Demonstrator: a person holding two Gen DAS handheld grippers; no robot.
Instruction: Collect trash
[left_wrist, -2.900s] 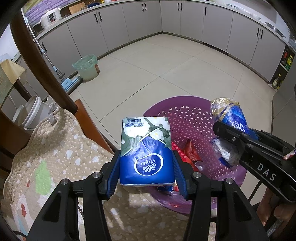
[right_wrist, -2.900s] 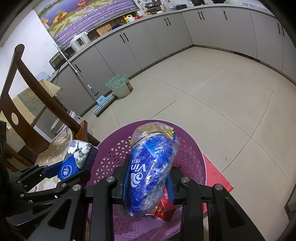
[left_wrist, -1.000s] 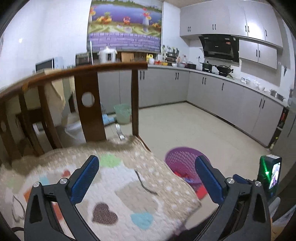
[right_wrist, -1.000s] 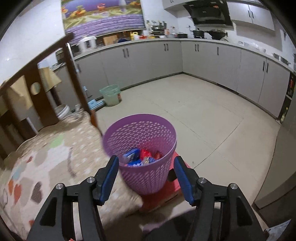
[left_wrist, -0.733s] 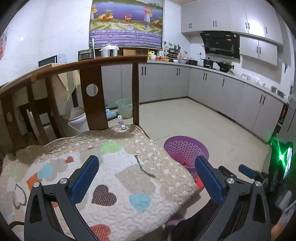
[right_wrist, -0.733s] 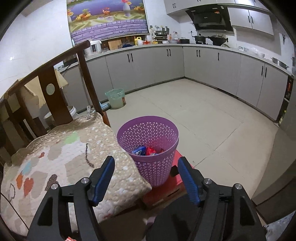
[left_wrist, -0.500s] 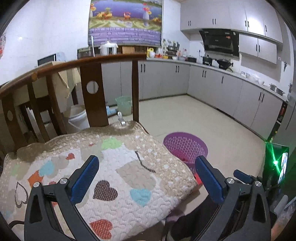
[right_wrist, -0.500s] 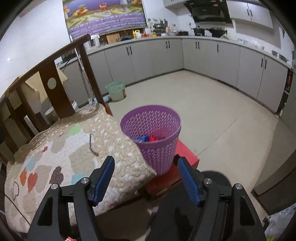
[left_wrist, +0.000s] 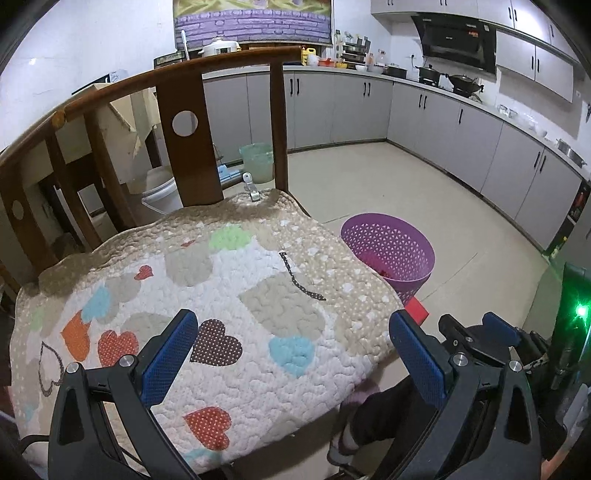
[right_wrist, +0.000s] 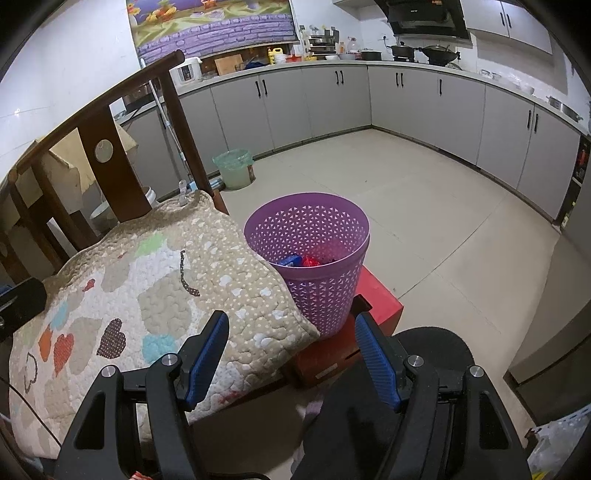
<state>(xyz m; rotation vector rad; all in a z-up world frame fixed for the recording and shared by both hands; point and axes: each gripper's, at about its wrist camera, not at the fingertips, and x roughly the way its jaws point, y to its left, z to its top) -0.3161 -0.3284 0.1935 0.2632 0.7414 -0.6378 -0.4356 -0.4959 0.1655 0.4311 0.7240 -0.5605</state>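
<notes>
A purple mesh trash basket stands on a red box beside a chair; it also shows in the left wrist view. Blue and red packets lie in its bottom. My left gripper is open and empty, held above the chair's quilted heart-pattern cushion. My right gripper is open and empty, in front of and above the basket and cushion edge. The right gripper's tips show at the lower right of the left wrist view.
The wooden chair back rises behind the cushion. A green-lined bin and a mop stand by the grey cabinets. A device with a green light is at the right. A dark round stool sits below the right gripper.
Both grippers let go of their blue tissue packs, which now lie in the basket, and drew back and up. In the last half second both views shifted only slightly.
</notes>
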